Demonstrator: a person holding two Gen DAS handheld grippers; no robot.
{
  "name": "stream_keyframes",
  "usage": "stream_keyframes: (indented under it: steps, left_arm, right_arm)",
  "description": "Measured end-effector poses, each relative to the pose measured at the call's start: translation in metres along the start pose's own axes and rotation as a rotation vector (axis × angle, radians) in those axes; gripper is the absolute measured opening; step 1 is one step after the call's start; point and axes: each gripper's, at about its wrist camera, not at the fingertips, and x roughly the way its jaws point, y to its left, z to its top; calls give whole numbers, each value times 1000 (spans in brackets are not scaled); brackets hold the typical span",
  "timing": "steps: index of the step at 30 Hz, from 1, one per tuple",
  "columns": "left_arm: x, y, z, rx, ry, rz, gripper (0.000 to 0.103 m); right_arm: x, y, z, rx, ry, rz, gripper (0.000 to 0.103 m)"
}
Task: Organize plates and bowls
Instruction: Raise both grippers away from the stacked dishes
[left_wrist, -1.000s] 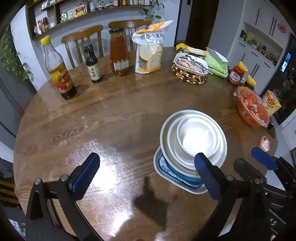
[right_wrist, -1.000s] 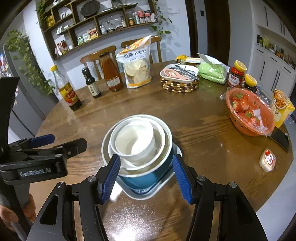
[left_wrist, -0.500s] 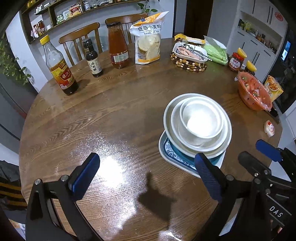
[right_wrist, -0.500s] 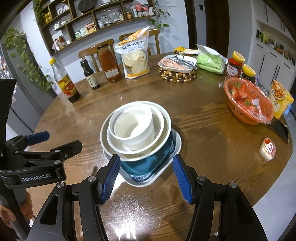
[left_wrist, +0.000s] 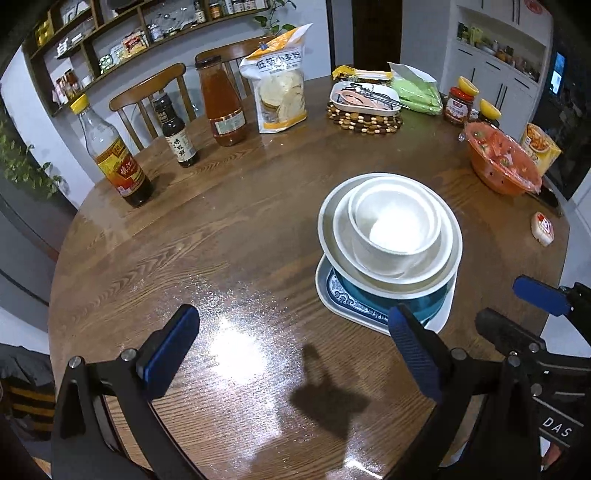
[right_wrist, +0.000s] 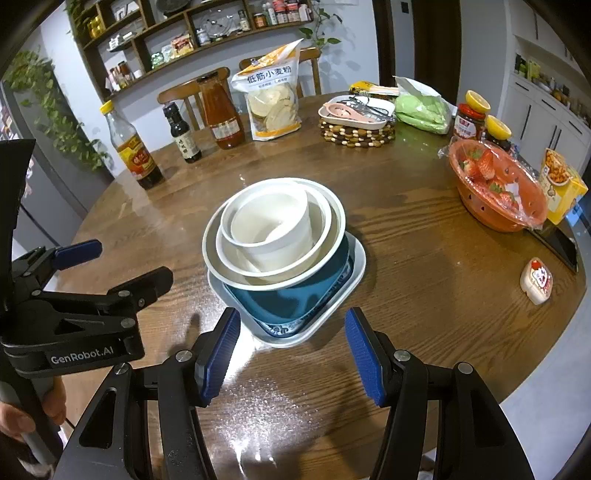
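On the round wooden table (right_wrist: 424, 236) the dishes are already gathered into one nested stack, a little right of centre and toward the near edge: a small white bowl (right_wrist: 271, 229) sits inside a wider white bowl (right_wrist: 325, 221), that inside a still wider white bowl (right_wrist: 212, 240), those on a teal bowl (right_wrist: 295, 295), and all on a squarish blue-patterned plate (right_wrist: 354, 273). The upper bowls lean slightly and sit off-centre on the teal one.

The right gripper (right_wrist: 291, 358) hangs just short of the plate's near rim, its blue pads parted about halfway with nothing between them. The left gripper (left_wrist: 291, 347) hovers over bare wood to the left of the stack, jaws wide and empty.

Judging by this, the stacking itself looks finished, and the step in hand seems to be stepping back or checking the pile. If anything remains, it is squaring the tilted bowls: a gentle nudge at the rim, with the other claw steadying the plate so the stack does not slide.
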Motion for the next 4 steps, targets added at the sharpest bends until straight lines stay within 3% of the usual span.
stream_keyframes:
  steps: [4]
  left_arm:
    - [1,-3,-1,11,6,-8,103]
  right_arm:
    - [0,2,0,-6,-3,1,60]
